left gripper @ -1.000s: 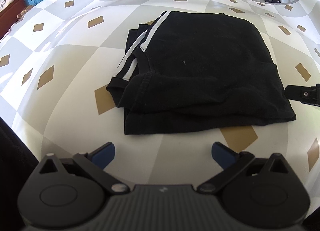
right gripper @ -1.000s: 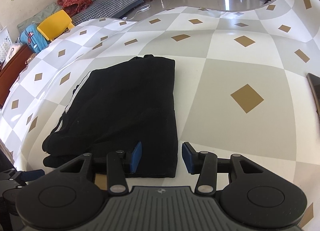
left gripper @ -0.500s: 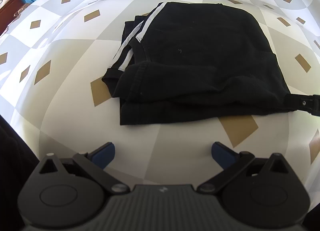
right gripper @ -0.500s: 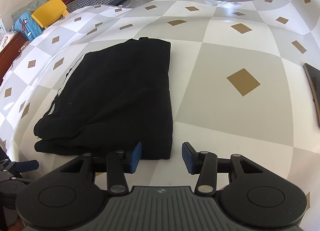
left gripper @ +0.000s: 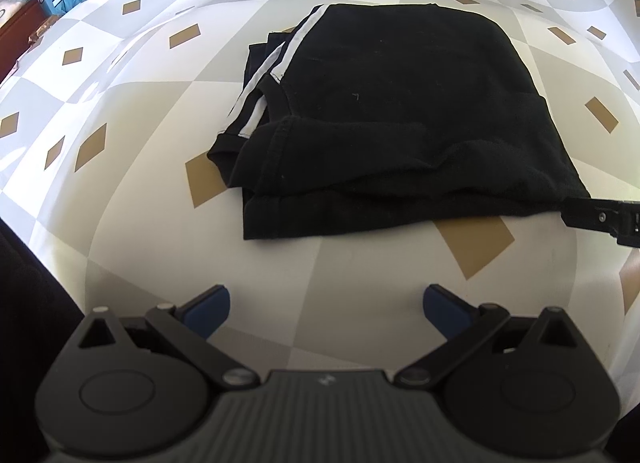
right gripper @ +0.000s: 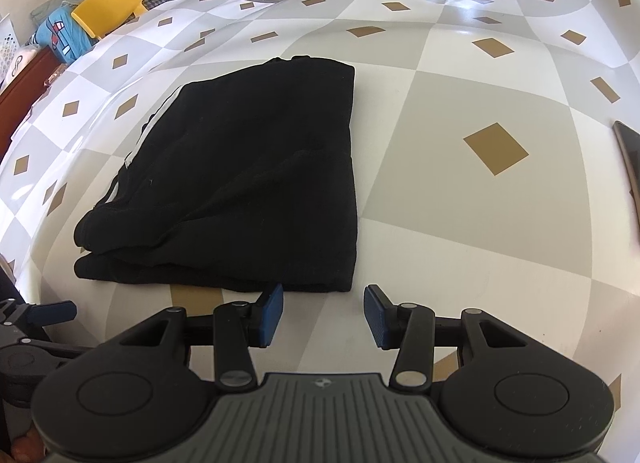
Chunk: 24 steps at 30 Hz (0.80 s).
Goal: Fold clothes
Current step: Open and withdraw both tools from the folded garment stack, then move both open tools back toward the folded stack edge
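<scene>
The folded black fabric garment with white side stripes [left gripper: 384, 119] lay flat on the table covered by a glossy white-and-grey checked cloth with tan diamonds [left gripper: 120, 167]. It formed a roughly rectangular stack, stripes showing along its left edge, with layered hems bunched at the near-left corner.

The left gripper with blue pads [left gripper: 326, 309] hung over bare cloth short of the garment's near edge. Its jaws stood wide apart with nothing between them.

The right gripper with blue pads [right gripper: 323, 315] sat just short of the garment's near-right corner. Its jaws were partly spread and empty; the left pad lay close against the hem, but contact could not be confirmed. In the left wrist view, one black finger of this gripper reached in from the right margin to the garment's near-right corner.

A dark flat slab, possibly a phone [right gripper: 630, 167], rested at the table's right edge. A yellow plastic chair [right gripper: 108, 7] stood beyond the far-left side of the table.
</scene>
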{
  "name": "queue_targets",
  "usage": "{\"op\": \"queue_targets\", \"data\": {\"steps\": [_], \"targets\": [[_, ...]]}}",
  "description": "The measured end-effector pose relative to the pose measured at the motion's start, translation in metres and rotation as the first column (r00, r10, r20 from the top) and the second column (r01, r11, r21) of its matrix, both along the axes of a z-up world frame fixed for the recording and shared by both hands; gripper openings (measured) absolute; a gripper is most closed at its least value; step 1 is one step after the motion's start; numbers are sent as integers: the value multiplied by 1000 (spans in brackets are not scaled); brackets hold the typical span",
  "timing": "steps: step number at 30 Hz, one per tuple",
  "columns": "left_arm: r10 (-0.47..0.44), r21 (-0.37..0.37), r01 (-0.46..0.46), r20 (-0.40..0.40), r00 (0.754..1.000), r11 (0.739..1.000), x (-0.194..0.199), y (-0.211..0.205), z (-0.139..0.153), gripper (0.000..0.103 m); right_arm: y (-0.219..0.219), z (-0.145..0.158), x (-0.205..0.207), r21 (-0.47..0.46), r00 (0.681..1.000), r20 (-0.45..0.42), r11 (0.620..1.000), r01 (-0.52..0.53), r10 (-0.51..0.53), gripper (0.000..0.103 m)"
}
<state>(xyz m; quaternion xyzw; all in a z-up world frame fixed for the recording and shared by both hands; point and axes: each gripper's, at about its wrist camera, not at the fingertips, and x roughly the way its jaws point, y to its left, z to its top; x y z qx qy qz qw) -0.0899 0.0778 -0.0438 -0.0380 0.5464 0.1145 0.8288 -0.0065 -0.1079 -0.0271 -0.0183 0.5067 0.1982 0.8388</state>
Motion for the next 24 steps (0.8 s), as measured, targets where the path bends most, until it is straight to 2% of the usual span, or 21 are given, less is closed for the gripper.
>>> {"op": "queue_targets", "data": {"steps": [24], "targets": [[-9,20,9,11,1000,1000,-10,-4,6,103,1,4,-15,-1,1000,-6,1000,-26,26,44]]}}
